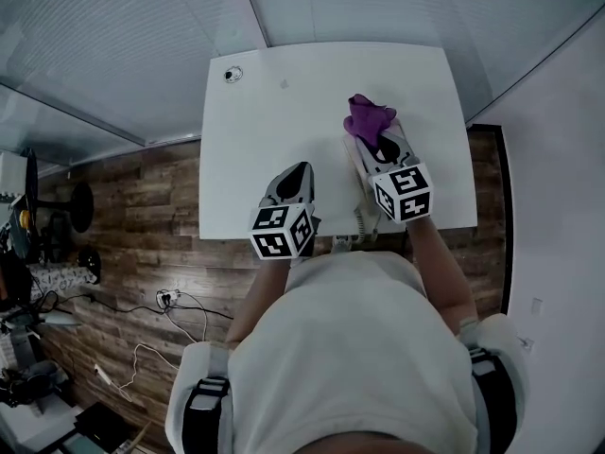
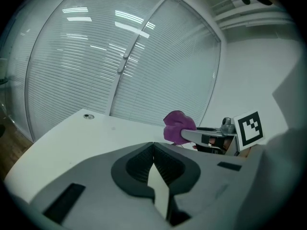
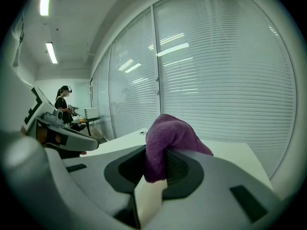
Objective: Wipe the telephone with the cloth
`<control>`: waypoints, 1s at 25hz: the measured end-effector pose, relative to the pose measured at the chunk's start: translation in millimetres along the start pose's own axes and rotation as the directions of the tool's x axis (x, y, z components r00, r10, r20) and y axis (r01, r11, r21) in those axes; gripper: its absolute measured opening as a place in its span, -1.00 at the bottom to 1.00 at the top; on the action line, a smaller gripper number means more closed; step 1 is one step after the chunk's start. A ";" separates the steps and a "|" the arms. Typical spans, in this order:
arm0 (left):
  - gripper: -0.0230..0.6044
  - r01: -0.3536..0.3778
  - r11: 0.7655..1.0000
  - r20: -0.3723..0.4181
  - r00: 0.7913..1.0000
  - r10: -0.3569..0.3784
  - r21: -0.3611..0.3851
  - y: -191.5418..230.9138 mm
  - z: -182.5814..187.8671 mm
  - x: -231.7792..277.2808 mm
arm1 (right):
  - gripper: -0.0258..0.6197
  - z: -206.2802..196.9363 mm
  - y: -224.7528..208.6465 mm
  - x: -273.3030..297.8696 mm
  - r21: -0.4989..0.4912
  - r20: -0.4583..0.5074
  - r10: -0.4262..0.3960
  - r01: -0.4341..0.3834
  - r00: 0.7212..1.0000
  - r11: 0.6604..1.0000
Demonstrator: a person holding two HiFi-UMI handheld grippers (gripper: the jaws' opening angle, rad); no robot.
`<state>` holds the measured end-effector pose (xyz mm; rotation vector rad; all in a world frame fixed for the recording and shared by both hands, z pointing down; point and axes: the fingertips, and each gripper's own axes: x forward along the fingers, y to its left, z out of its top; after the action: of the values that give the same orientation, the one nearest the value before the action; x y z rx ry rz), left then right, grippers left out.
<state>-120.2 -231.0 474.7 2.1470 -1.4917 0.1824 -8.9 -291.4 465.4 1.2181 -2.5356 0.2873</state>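
Telephone [image 1: 356, 170]: white, lying by the tabletop's [image 1: 274, 112] near-right edge, long axis seemingly running near-to-far, mostly sitting under the right gripper [image 1: 379, 140]; cloth [image 1: 369, 118]: purple, bunching in that gripper's clenched jaws, hanging over the telephone's far end; left gripper [image 1: 302, 170]: jaws pressing together, empty, hovering just left; bare tabletop stretching left and far; near edge crowding close.

White room, blinds all round
A white bench [image 1: 284, 140] stands on a wood-plank floor [image 1: 142, 216] that spreads toward 9 o'clock, with loose cables [image 1: 180, 305] at 8 o'clock. Glass partitions with closed blinds [image 1: 113, 45] span 12 o'clock, a plain white wall [image 1: 558, 206] closes 3 o'clock, and ceiling strip lights [image 3: 45, 3] are lit.
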 end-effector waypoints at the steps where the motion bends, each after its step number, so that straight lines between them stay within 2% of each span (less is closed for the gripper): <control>1: -0.86 -0.005 1.000 0.000 1.000 0.005 -0.003 0.6 -1.2 0.8 | -0.64 -2.3 -0.9 2.7 -0.007 -0.010 0.003 -0.003 1.000 1.000; 9: -0.86 -0.026 0.999 0.006 1.000 0.026 -0.027 3.8 -4.1 9.0 | -0.64 -20.2 -1.2 24.2 -0.061 -0.086 0.045 -0.051 0.995 0.997; 25: -0.86 -0.050 0.998 -0.016 0.999 0.049 -0.032 0.8 -5.9 22.5 | -0.64 -46.3 -6.8 30.3 -0.025 -0.143 0.100 -0.105 0.985 0.994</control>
<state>-111.3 -247.2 488.8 2.0800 -1.5297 0.1900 -12.5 -303.1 519.8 1.0192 -2.4743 0.3425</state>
